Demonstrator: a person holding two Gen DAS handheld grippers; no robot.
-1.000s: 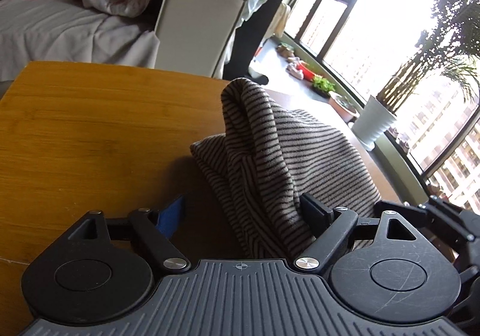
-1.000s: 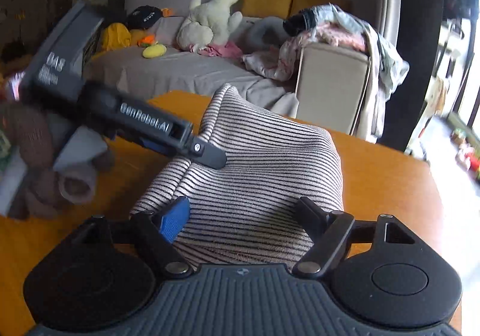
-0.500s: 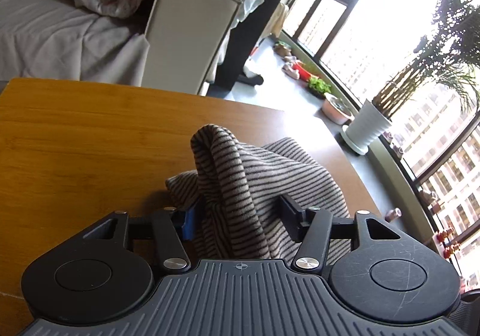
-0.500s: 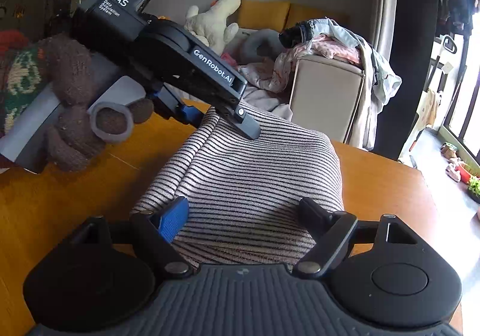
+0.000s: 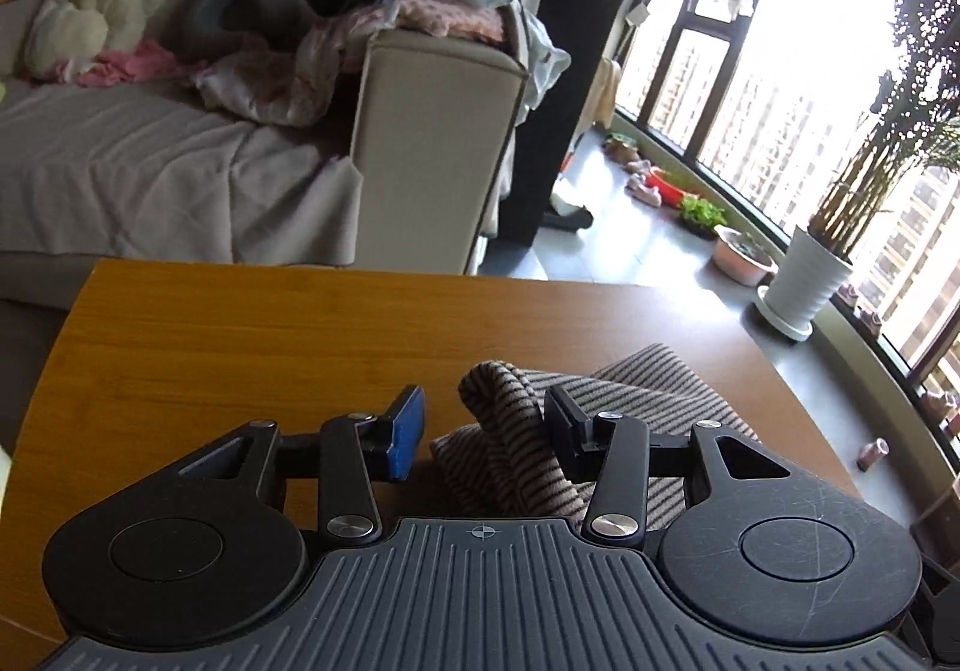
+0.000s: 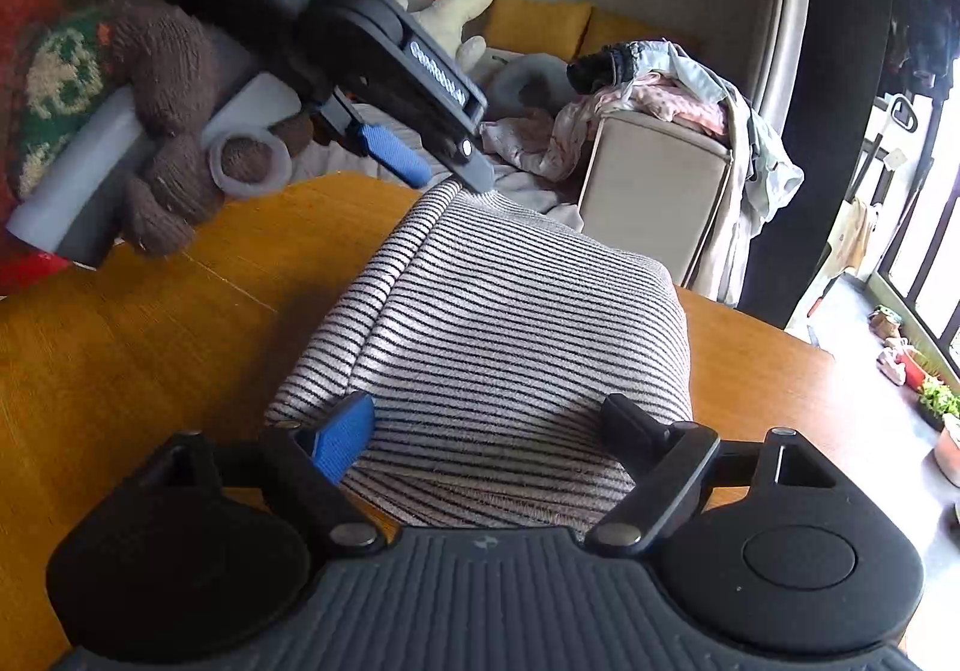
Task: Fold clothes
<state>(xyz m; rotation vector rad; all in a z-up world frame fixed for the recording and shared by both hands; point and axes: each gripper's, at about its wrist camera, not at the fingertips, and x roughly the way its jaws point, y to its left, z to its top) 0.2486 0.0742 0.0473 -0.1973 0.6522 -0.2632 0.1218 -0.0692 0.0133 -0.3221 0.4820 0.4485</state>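
Left wrist view: your left gripper (image 5: pixel 480 422) is closing around a raised ridge of the striped top (image 6: pixel 510 341), near the desk's (image 5: pixel 240 335) right edge. Your right gripper (image 6: pixel 486 431) gapes over its near hem, gripping nothing. Pinch only one layer and the fold may slump apart.

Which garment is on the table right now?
The striped knit: it alone lies on the wooden table, doubled over. The other clothes, pink and pale blue, are heaped on the sofa arm behind.
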